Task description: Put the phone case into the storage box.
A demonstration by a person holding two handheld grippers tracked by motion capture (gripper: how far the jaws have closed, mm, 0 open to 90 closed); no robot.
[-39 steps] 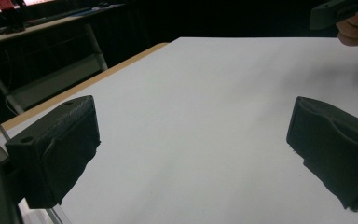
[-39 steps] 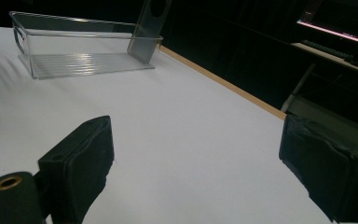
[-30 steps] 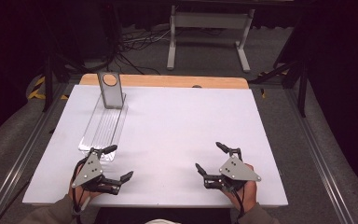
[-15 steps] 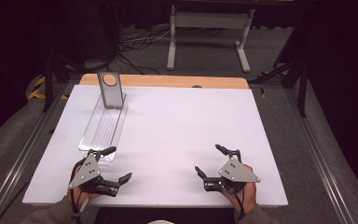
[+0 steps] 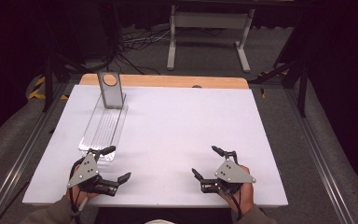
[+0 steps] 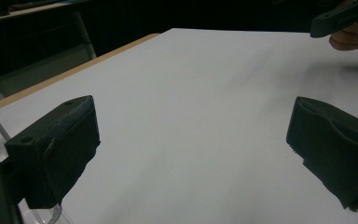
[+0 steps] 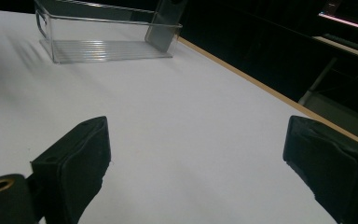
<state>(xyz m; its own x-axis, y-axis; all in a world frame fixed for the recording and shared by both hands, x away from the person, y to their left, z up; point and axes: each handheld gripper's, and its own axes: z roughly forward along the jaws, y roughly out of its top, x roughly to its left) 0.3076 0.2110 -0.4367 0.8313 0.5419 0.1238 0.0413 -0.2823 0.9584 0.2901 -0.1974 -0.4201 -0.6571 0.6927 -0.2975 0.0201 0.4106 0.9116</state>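
Note:
My left gripper (image 5: pixel 119 163) rests open near the table's front left edge, a hand holding it, with nothing between its jaws. In the left gripper view my left gripper (image 6: pixel 191 140) has bare white tabletop between its wide-apart jaws. The right gripper (image 5: pixel 204 161) sits open near the front edge, right of centre, also empty. Its own view has the right gripper (image 7: pixel 196 144) spread over bare table too. A clear plastic tray (image 5: pixel 103 128) lies lengthwise at the left, just beyond the left gripper. A grey plate with a round hole (image 5: pixel 109 89) stands at its far end.
The white tabletop (image 5: pixel 182 126) has a wooden strip (image 5: pixel 168 81) along its far edge. Metal rails run along both sides of the table. Cables and a white stand (image 5: pixel 207 28) lie on the floor beyond. The tray (image 7: pixel 102 37) and plate (image 7: pixel 165 23) appear far off in the right gripper view.

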